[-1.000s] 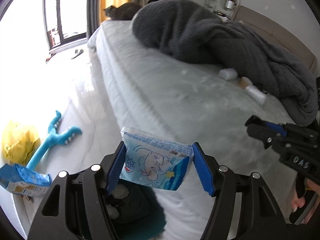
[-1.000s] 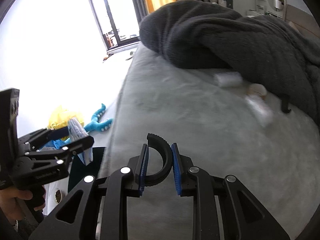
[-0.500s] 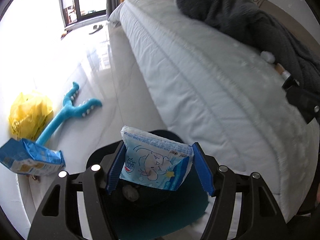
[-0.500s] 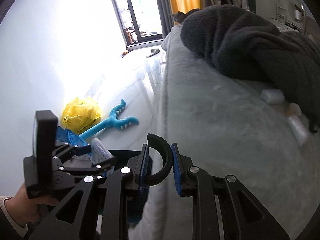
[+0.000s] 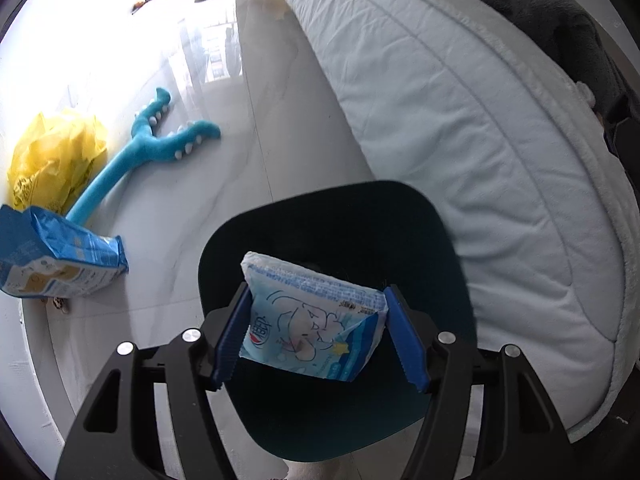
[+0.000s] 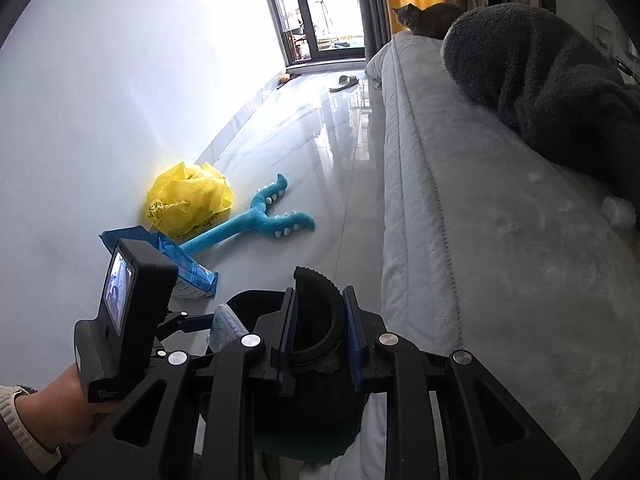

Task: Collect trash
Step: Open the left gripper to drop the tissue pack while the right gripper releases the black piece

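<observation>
My left gripper (image 5: pixel 316 332) is shut on a light blue tissue packet (image 5: pixel 312 328) with a cartoon print and holds it over the open mouth of a dark teal trash bin (image 5: pixel 436 232) on the floor beside the bed. My right gripper (image 6: pixel 318 344) is shut on a black curved part (image 6: pixel 320 320), and I cannot tell what this part belongs to. In the right wrist view the left gripper's camera body (image 6: pixel 128 316) and the packet's edge (image 6: pixel 226 328) show at lower left. A white wad of tissue (image 6: pixel 620 210) lies on the bed.
A blue snack bag (image 5: pixel 52 256), a crumpled yellow plastic bag (image 5: pixel 52 156) and a blue plush toy (image 5: pixel 144 152) lie on the tiled floor by the wall. The bed (image 5: pixel 460 100) fills the right side, with a dark grey blanket (image 6: pixel 540 80) and a cat (image 6: pixel 428 20) on it.
Both grippers have swung left and down from the bed toward the floor. The left gripper with the packet now sits over the bin's opening. Neither grip has changed.
</observation>
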The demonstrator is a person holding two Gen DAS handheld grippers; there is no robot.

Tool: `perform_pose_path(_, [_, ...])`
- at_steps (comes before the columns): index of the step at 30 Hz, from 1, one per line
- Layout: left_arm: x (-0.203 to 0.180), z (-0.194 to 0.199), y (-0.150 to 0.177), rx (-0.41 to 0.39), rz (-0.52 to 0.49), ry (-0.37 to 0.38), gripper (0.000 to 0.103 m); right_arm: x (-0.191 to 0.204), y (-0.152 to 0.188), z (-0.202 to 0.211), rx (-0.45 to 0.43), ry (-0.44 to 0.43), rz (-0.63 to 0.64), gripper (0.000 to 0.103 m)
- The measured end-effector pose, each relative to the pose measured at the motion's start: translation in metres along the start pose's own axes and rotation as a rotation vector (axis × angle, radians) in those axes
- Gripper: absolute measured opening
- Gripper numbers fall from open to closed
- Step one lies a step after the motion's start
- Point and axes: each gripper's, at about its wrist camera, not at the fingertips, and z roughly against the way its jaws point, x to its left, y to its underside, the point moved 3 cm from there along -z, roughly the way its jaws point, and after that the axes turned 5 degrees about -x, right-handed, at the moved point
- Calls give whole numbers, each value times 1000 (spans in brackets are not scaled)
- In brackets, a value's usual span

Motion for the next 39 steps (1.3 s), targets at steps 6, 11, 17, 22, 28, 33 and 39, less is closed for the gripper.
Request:
perform_pose_path(6, [8,-1,7,34,-3,6,77,10,9,-23,57,2,9,23])
perform_pose_path(11, [17,8,6,20,10,26,82,17,14,-42,99,13,20,23])
perform_pose_path(17, [31,25,1,-33,29,26,87,23,21,-64,149,12,24,23])
perform_pose_path(22, [37,45,-10,-122,20,6,87,28,35,-86,215,20,38,23])
perform_pose_path(28, [35,82,-27,-235,33,31,87,30,50,-105,280,24,34,23])
perform_pose_path(33, [30,110,-42,-327,36,42,86,31,60,-119,325,30,32,23])
perform_pose_path(39, [20,147,-53,-472,-7,73,82,44,81,-142,413,33,100,23])
